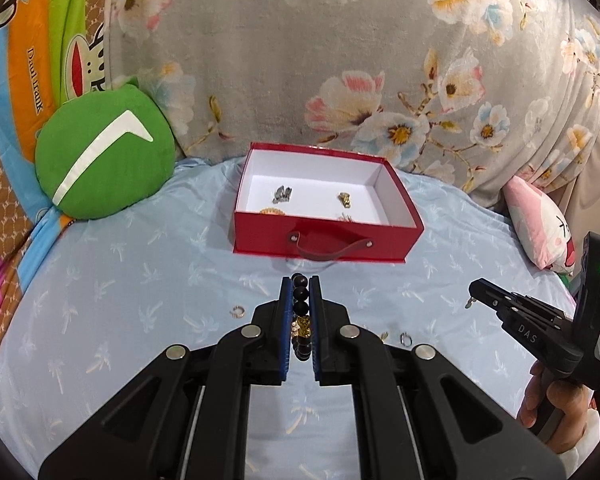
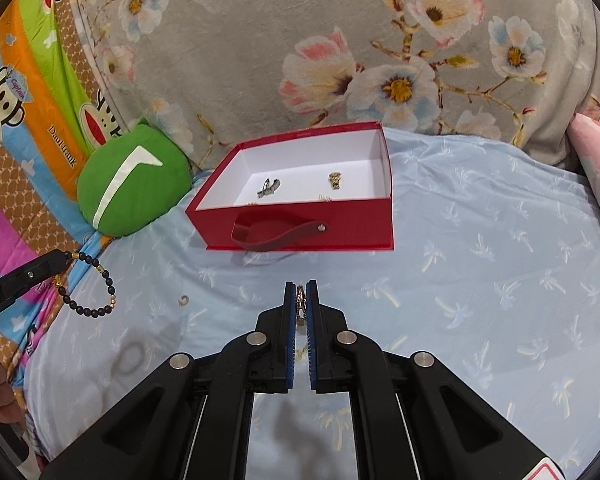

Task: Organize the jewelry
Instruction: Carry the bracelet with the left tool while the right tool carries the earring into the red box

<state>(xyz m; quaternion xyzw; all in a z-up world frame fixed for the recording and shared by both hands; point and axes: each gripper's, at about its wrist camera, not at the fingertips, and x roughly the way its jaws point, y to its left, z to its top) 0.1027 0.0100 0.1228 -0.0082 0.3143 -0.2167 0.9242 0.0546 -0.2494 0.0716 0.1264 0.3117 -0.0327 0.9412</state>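
Dark-beaded bracelet (image 1: 301,312) with gold charm; small gold earring (image 2: 300,300).

A bed fills the lower half of both views, covered by a pale blue sheet (image 1: 148,280) printed with small palm trees and creased in soft folds. Behind it, from about 10 to 2 o'clock, rises a grey plush blanket (image 1: 300,60) with large pink, white and blue flowers, draped over what may be a headboard or piled bedding. At 9 o'clock a round green cushion (image 1: 104,156) with a white angled stripe leans against a bright cartoon-monkey cloth (image 1: 40,52) in orange, green and blue bands. At 3 o'clock a pink pillow (image 1: 540,224) with a drawn face lies at the bed's edge. The light is even and soft.
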